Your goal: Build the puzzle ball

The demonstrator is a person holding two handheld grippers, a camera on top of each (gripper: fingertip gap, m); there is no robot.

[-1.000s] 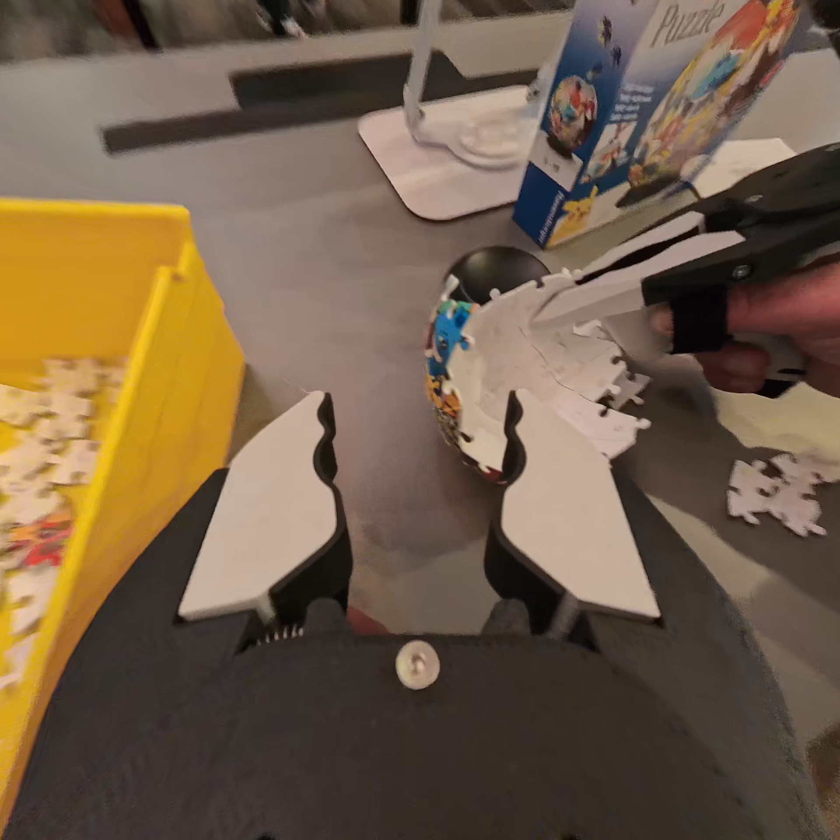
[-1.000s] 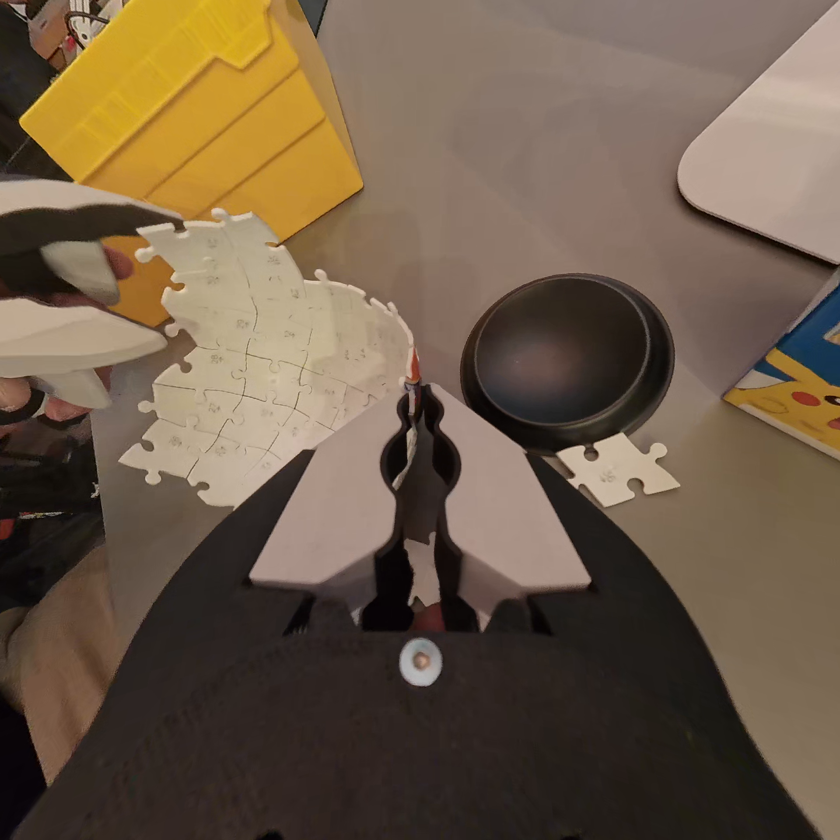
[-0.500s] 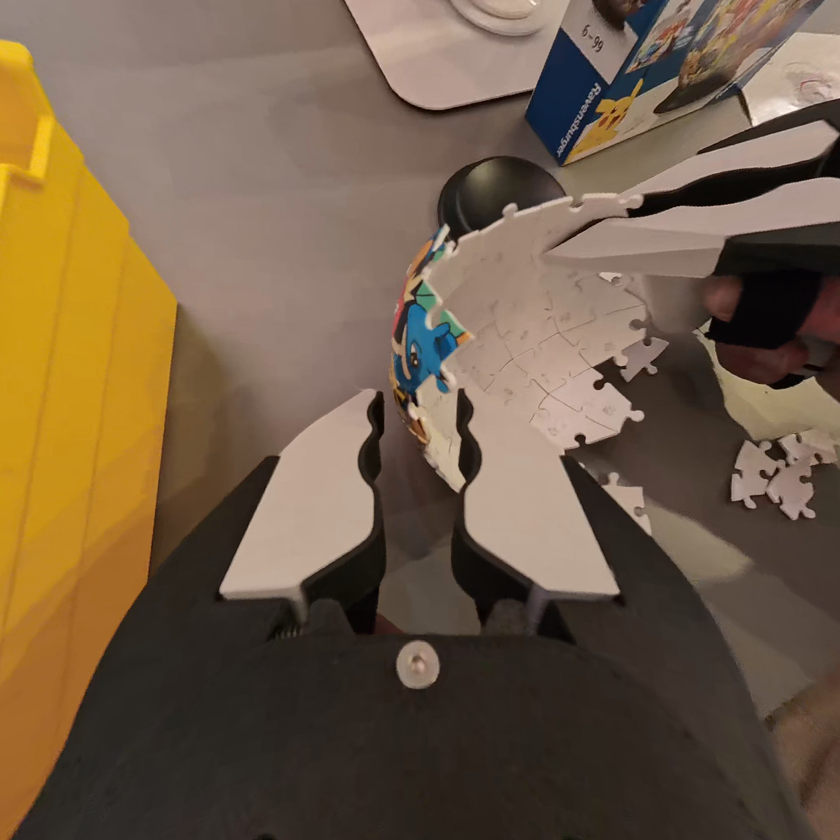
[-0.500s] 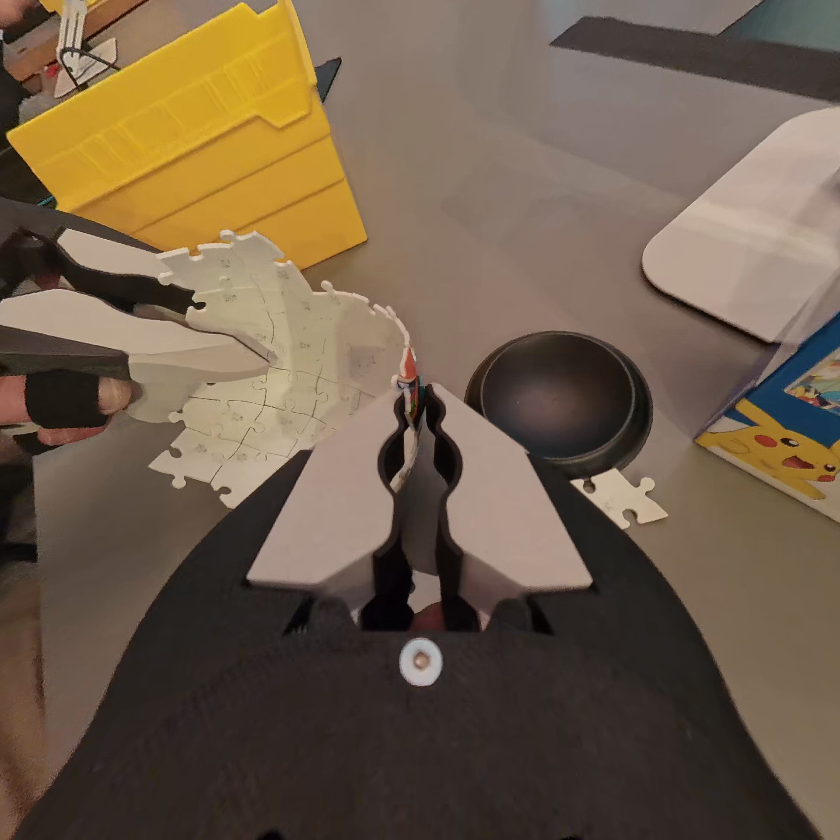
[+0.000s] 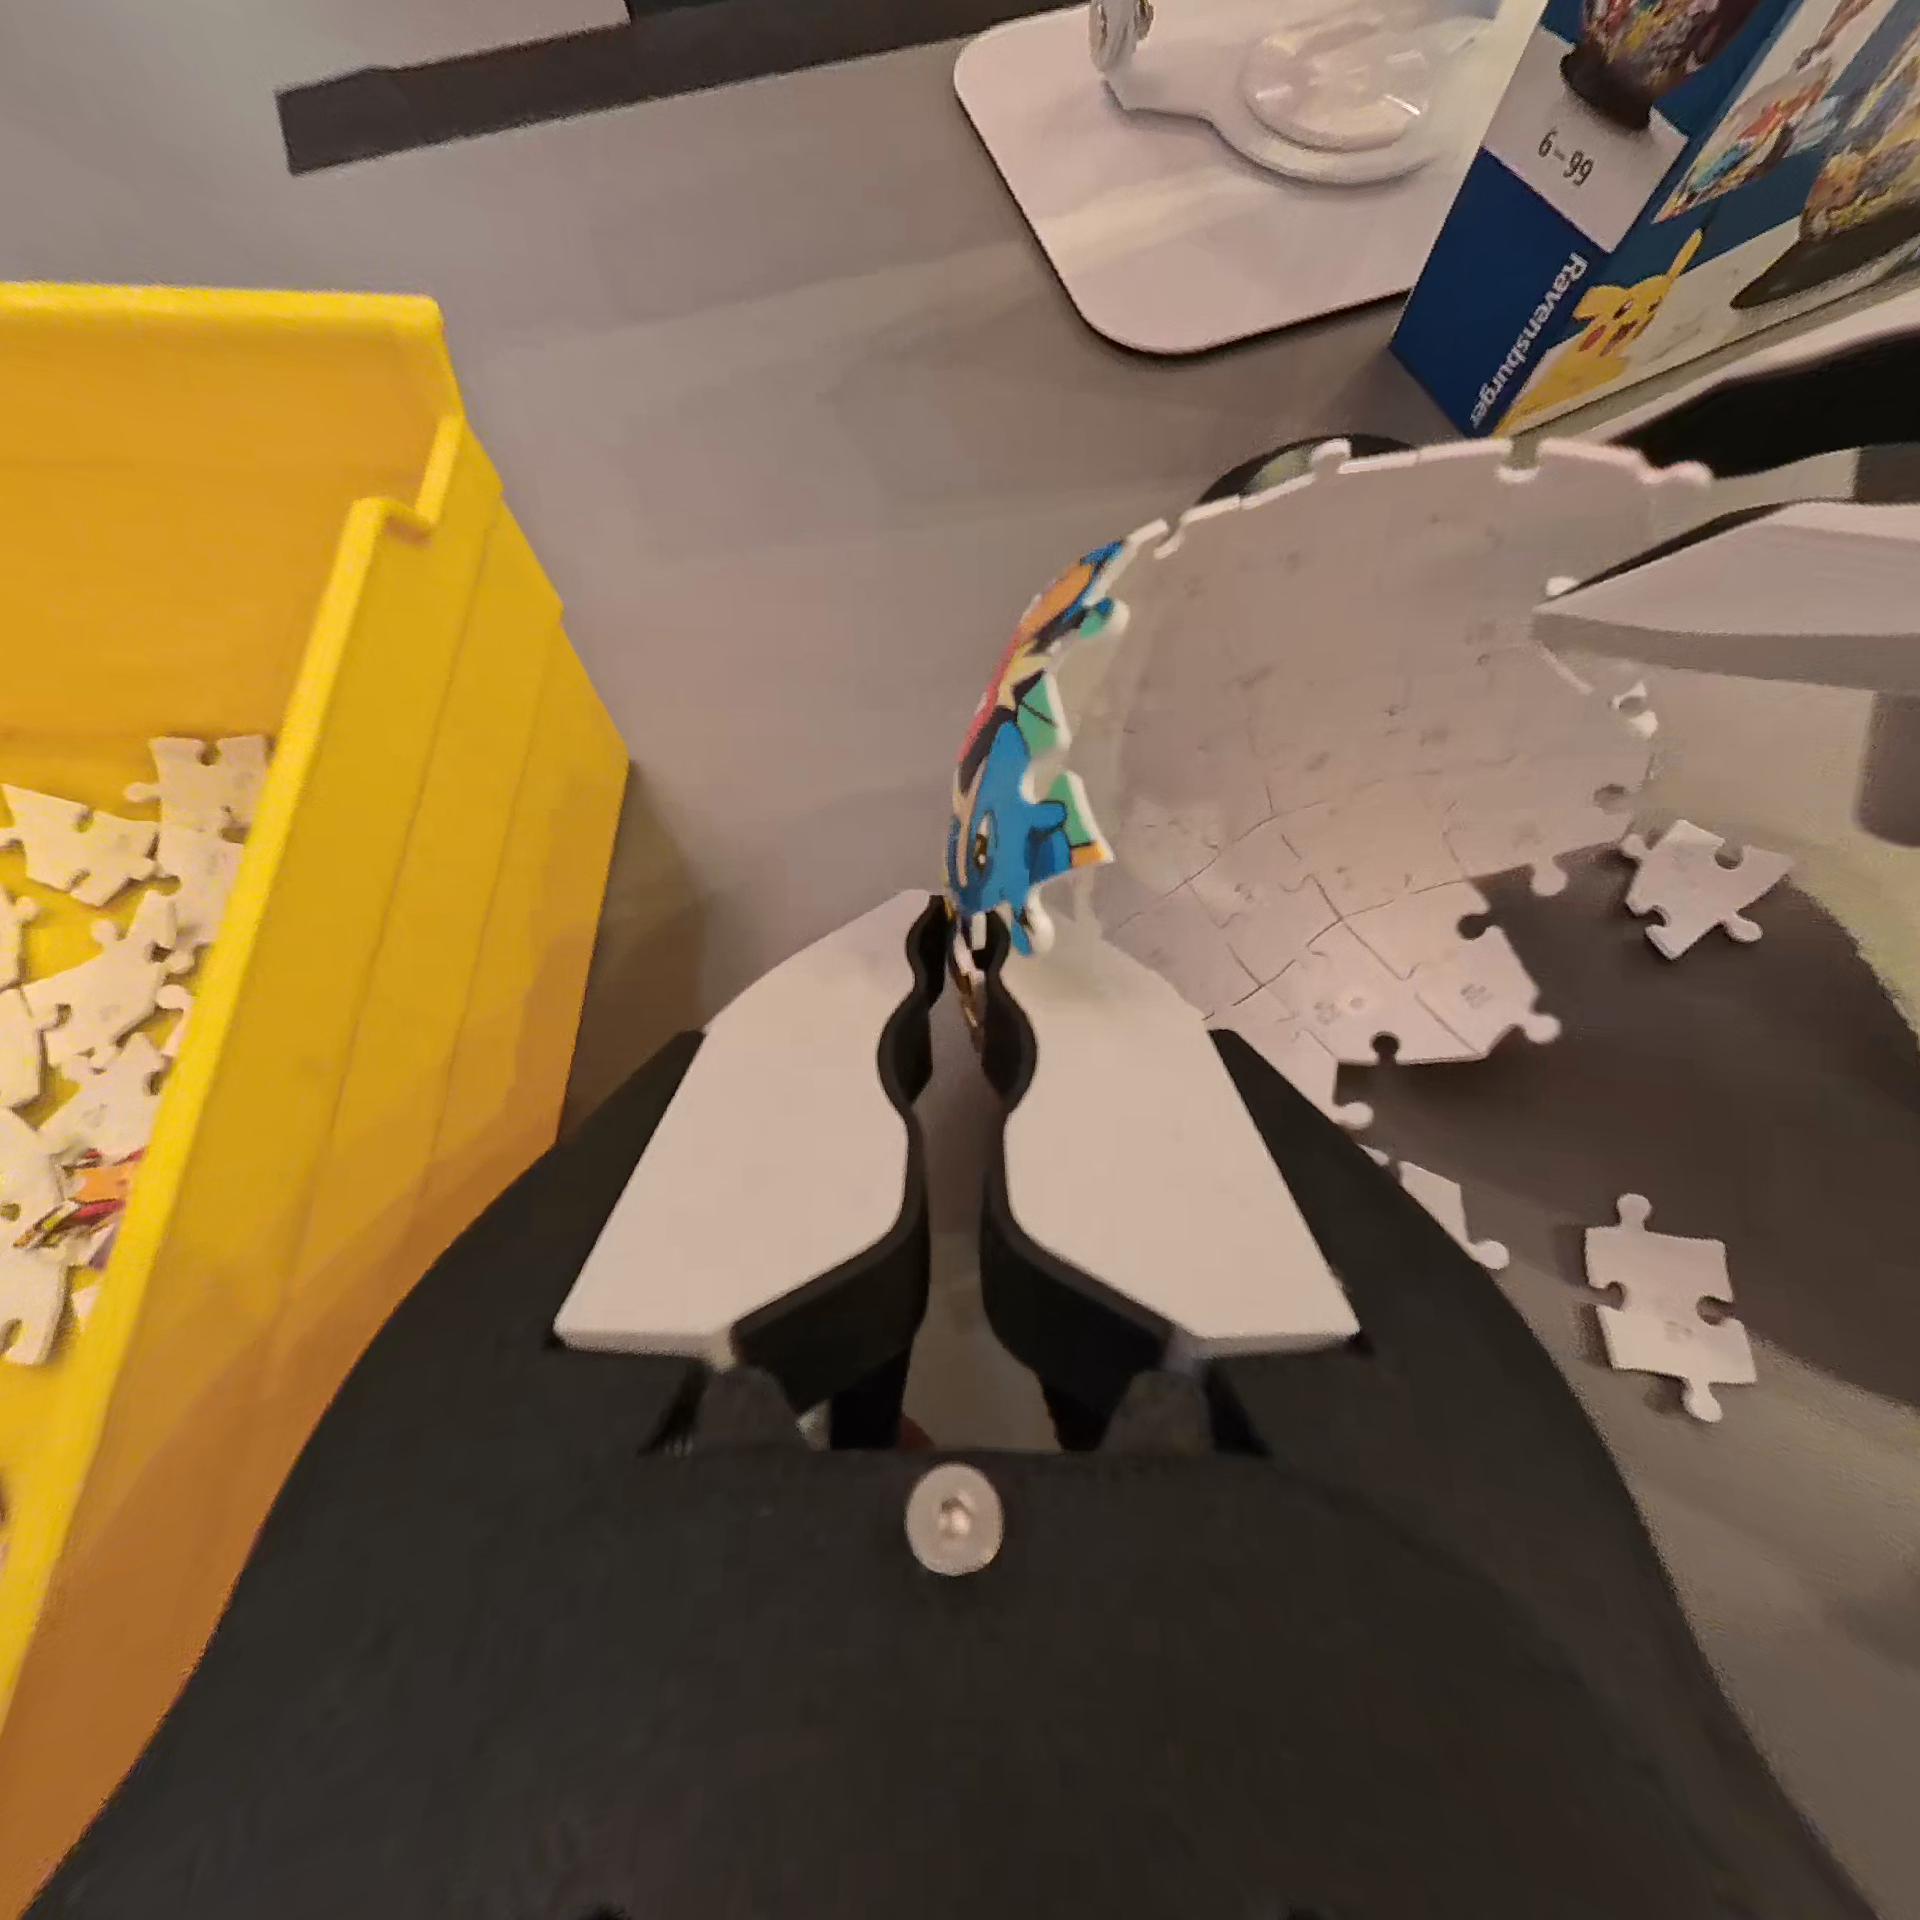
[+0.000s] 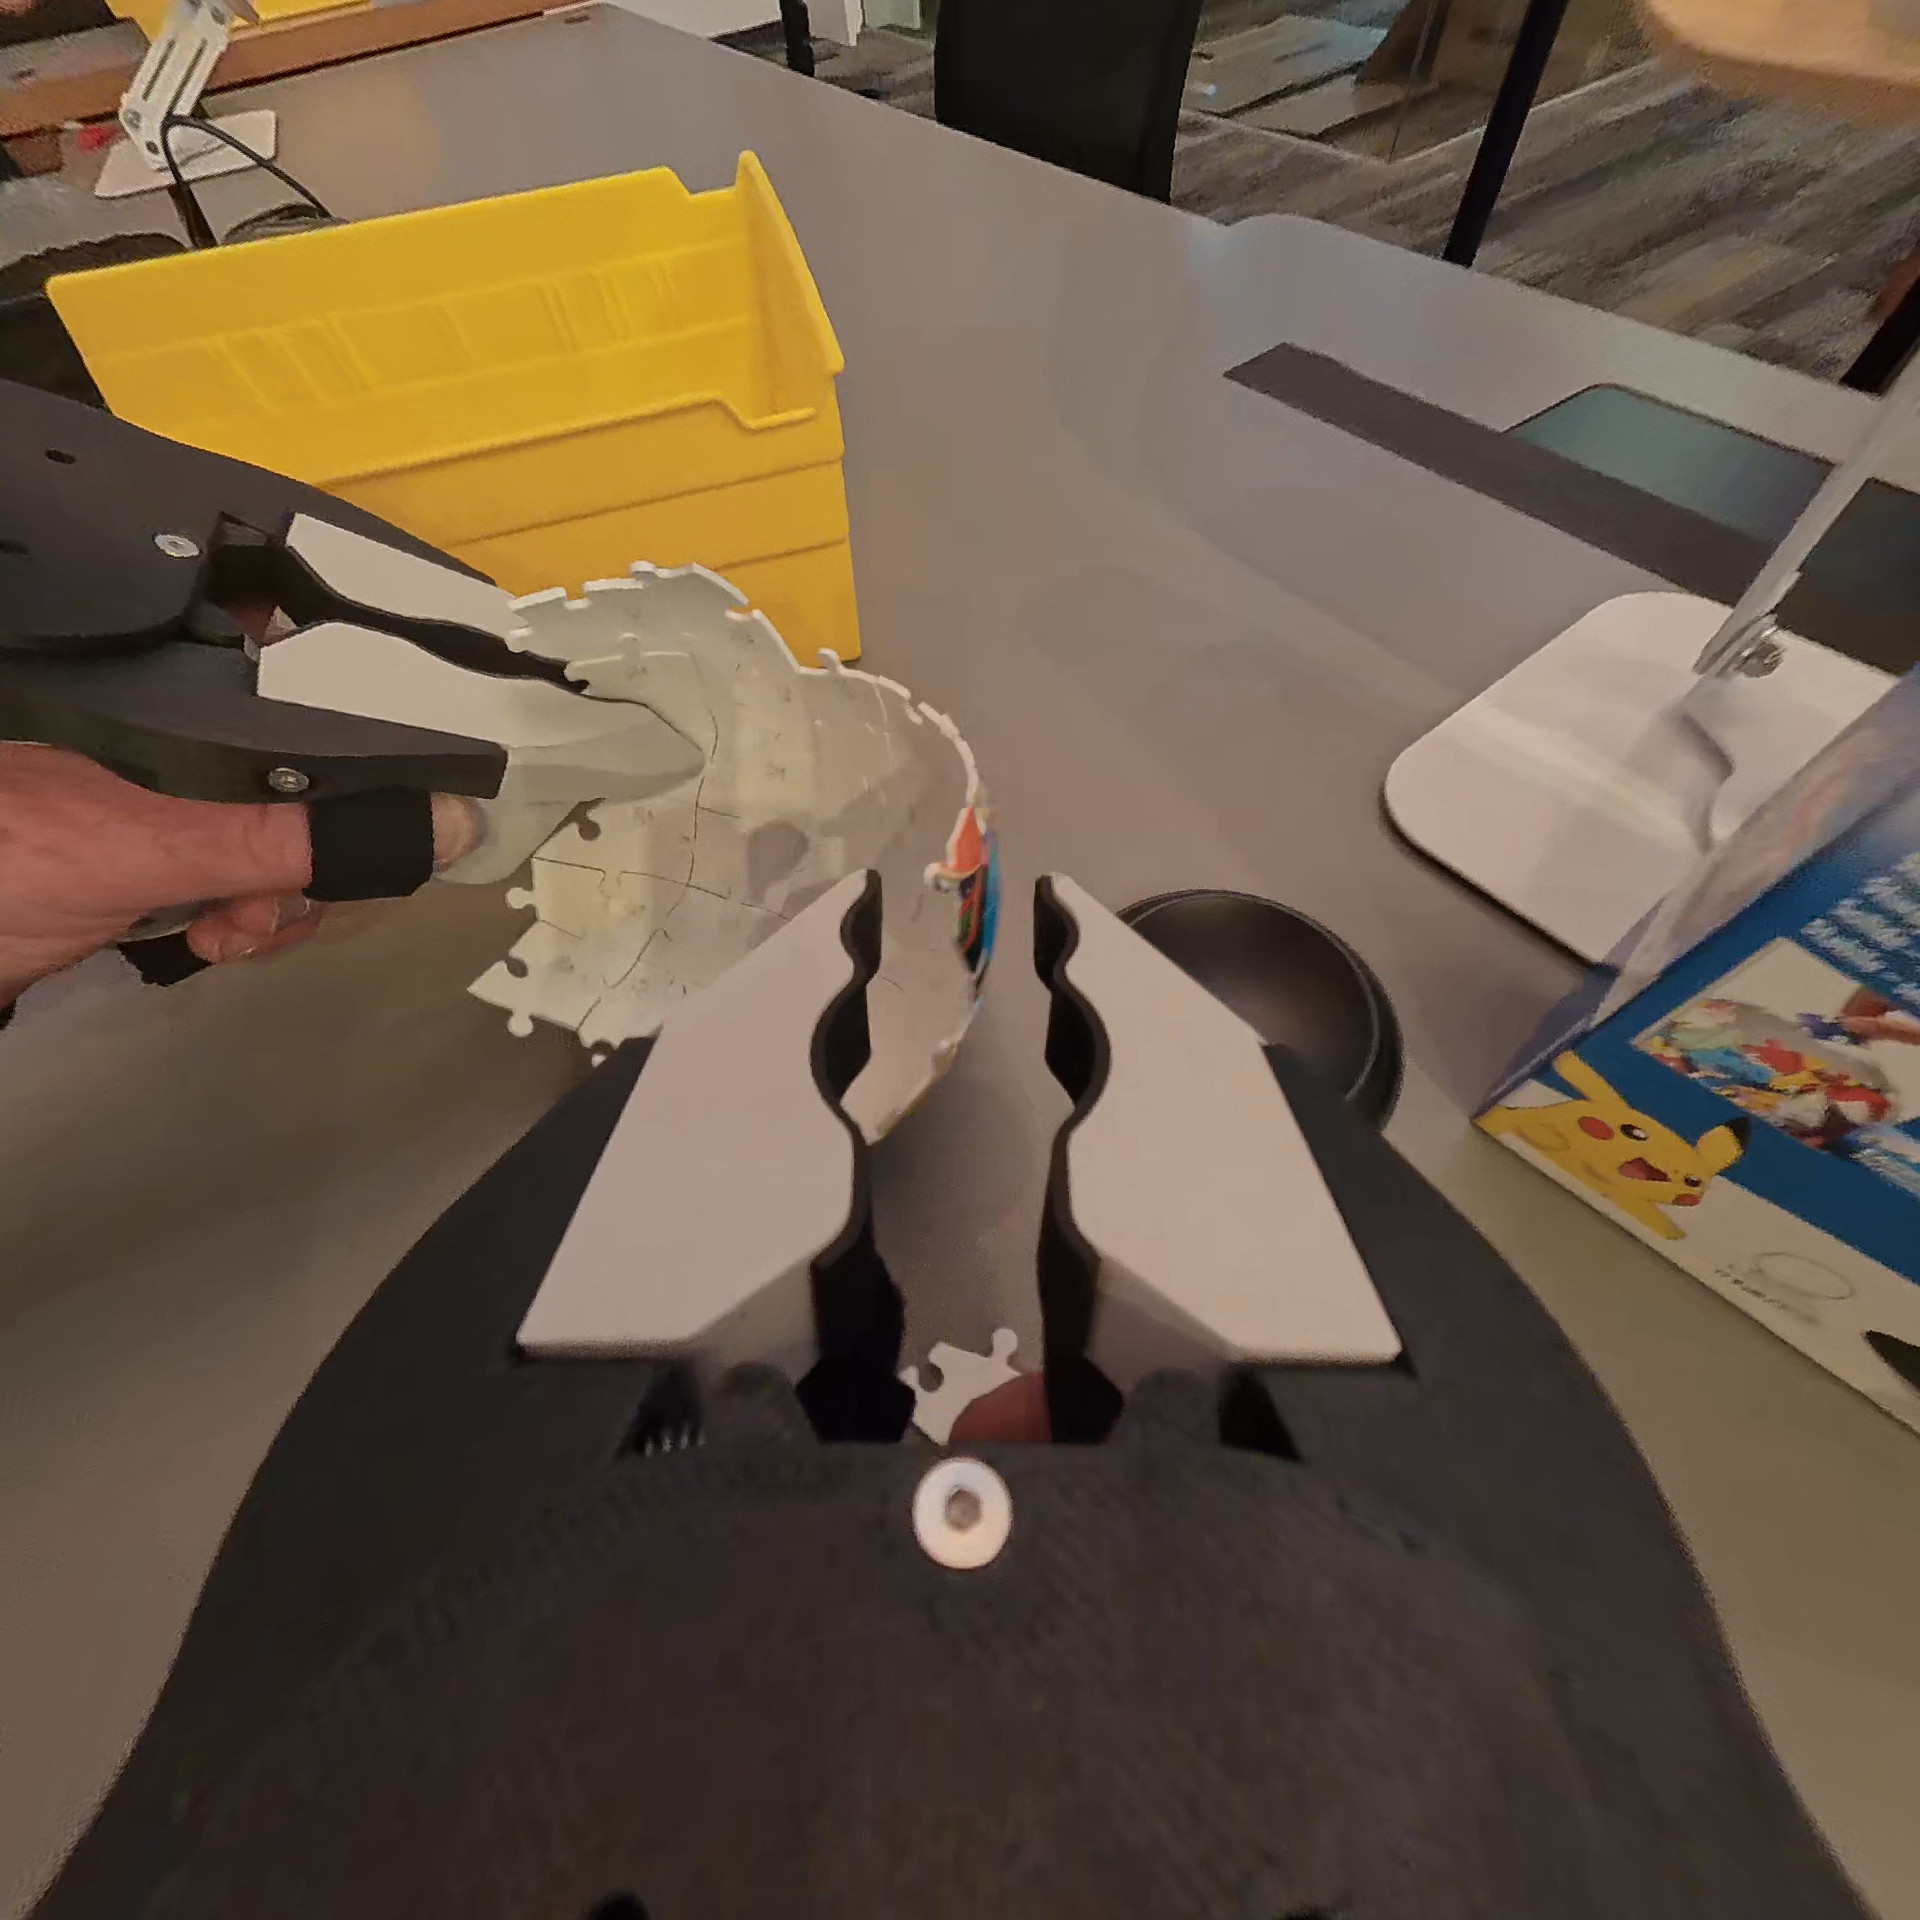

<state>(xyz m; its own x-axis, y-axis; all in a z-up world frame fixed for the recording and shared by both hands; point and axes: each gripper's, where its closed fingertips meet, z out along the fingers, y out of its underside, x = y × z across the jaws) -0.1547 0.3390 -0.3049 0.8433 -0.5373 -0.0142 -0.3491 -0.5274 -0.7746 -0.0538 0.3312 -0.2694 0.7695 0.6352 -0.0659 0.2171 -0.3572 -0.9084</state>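
Left wrist view | my left gripper [image 5: 961,940] clamps half-built puzzle ball [image 5: 1299,790], white inside, printed outside | my right gripper [image 6: 956,899] parted | two loose pieces [image 5: 1668,1314] | one yellow bin [image 5: 343,831]

Ahead and to the right of your right gripper [image 6: 956,888], a white flat base [image 6: 1558,769] with a slanted metal post sits on the grey table [image 6: 1143,520], and a dark strip [image 6: 1507,457] lies beyond it. Far ahead stands a dark chair [image 6: 1060,94]. Far ahead to the left is a white bracket [image 6: 171,94] with a black cable.
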